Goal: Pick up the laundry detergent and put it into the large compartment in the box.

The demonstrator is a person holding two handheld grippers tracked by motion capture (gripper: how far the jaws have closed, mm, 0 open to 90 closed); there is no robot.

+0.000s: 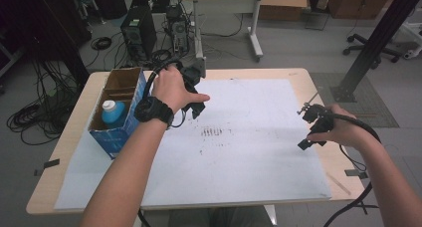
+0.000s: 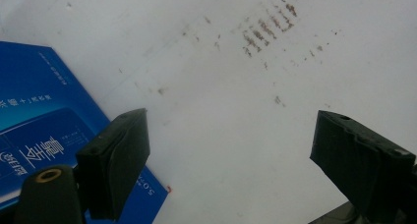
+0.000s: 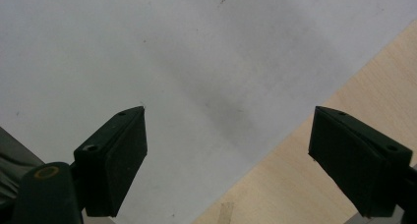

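Observation:
An open blue cardboard box (image 1: 117,132) stands at the table's left with a blue bottle (image 1: 113,112), white-capped, upright inside it. My left gripper (image 1: 195,107) hovers just right of the box over the white sheet (image 1: 249,157). In the left gripper view the left gripper (image 2: 231,150) is open and holds nothing, with the box's blue side (image 2: 44,126) beside its left jaw. My right gripper (image 1: 311,128) is held low near the sheet's right edge. In the right gripper view the right gripper (image 3: 228,150) is open, with bare sheet between its jaws.
Brown smudges (image 1: 213,132) mark the sheet's middle and appear ahead of the left jaws as smudges (image 2: 265,30). Bare wooden tabletop (image 3: 383,71) borders the sheet on the right. Beyond the table are computer towers (image 1: 139,33), floor cables, a desk, and a black slanted post (image 1: 373,43).

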